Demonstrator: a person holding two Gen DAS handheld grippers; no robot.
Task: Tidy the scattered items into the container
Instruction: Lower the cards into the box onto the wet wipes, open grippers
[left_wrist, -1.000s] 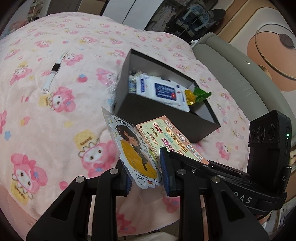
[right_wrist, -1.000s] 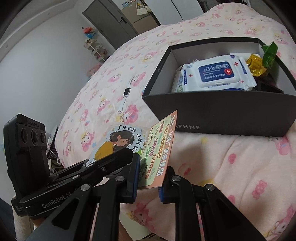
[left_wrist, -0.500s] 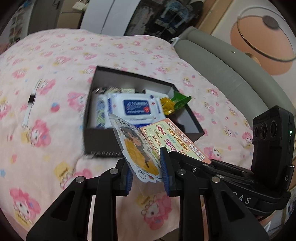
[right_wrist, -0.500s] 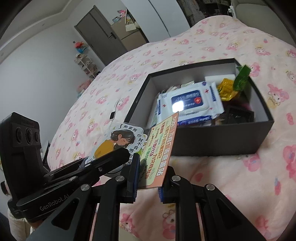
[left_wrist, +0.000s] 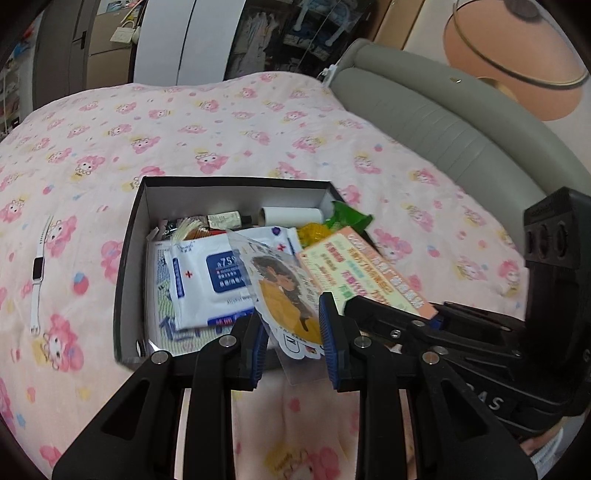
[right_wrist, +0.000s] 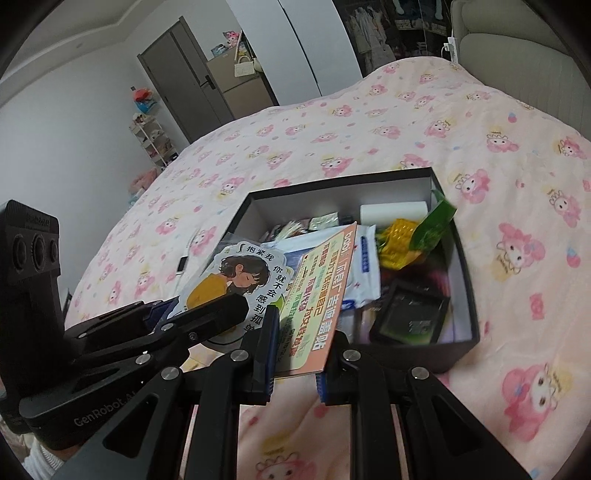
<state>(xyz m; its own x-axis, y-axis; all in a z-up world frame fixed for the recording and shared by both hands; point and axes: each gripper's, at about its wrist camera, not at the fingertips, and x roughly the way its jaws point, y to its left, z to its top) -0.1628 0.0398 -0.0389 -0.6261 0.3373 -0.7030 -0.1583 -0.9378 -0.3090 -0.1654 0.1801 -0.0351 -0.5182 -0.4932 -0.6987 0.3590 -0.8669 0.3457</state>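
Above the open black cardboard box (left_wrist: 127, 266), the left gripper (left_wrist: 291, 343) pinches a cartoon-figure sticker card (left_wrist: 284, 291) while the right gripper (right_wrist: 295, 354) clamps an orange-edged printed leaflet (right_wrist: 317, 295).

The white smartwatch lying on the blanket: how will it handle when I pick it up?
The smartwatch probably flops: its thin strap lies stretched flat on the blanket. It looks small and light. Being low on soft fabric, the gripper may snag blanket too.

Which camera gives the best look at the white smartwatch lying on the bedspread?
The left wrist view: the smartwatch lies fully visible left of the black box. In the right wrist view only a sliver shows behind the cartoon card.
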